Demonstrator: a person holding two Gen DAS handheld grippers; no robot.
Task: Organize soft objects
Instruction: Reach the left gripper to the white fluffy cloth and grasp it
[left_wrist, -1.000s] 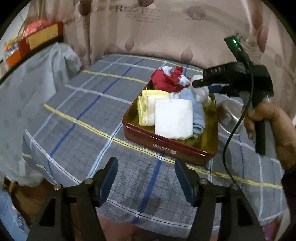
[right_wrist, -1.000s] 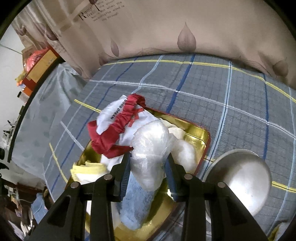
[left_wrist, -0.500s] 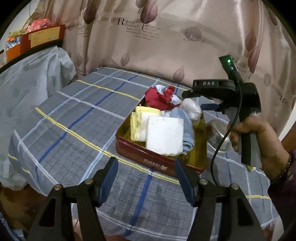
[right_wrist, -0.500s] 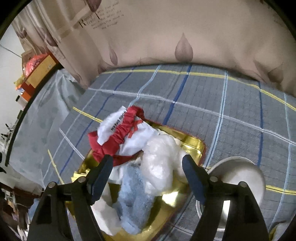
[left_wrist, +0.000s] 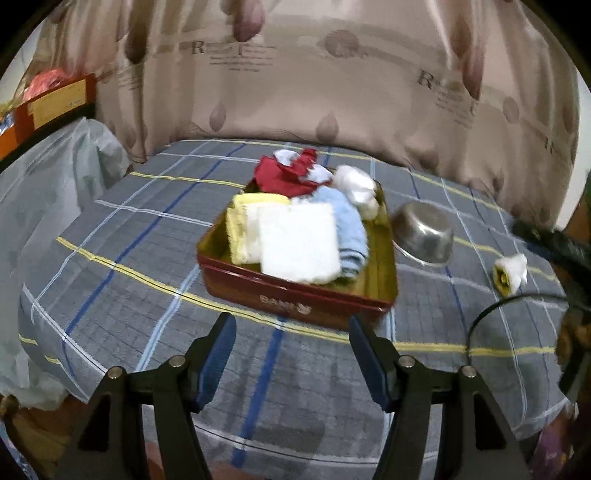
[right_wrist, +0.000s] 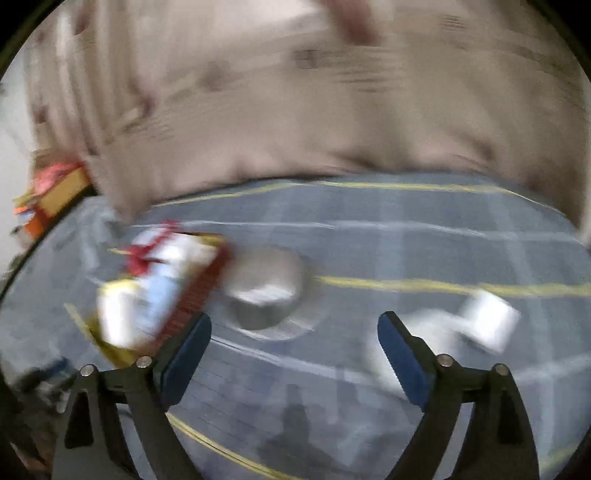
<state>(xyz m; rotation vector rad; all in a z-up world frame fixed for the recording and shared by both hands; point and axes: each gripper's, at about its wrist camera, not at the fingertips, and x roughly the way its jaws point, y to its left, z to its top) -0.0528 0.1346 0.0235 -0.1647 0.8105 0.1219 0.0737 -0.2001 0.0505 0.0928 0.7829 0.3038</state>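
A red tin tray with a gold inside stands on the checked bed cover. It holds a white folded cloth, a yellow cloth, a light blue towel, a red and white cloth and a white plastic-wrapped bundle. My left gripper is open and empty, in front of the tray. My right gripper is open and empty over the cover; its view is blurred, with the tray at the left. A small white and yellow roll lies at the right, also in the right wrist view.
A steel bowl sits tilted right of the tray, also blurred in the right wrist view. A beige leaf-print curtain hangs behind the bed. An orange box stands on a shelf at far left. The bed's front edge is near my left gripper.
My right gripper opened, let go of the white bundle in the tray, and pulled back to the right, out of the left view. My left gripper drew back a little.
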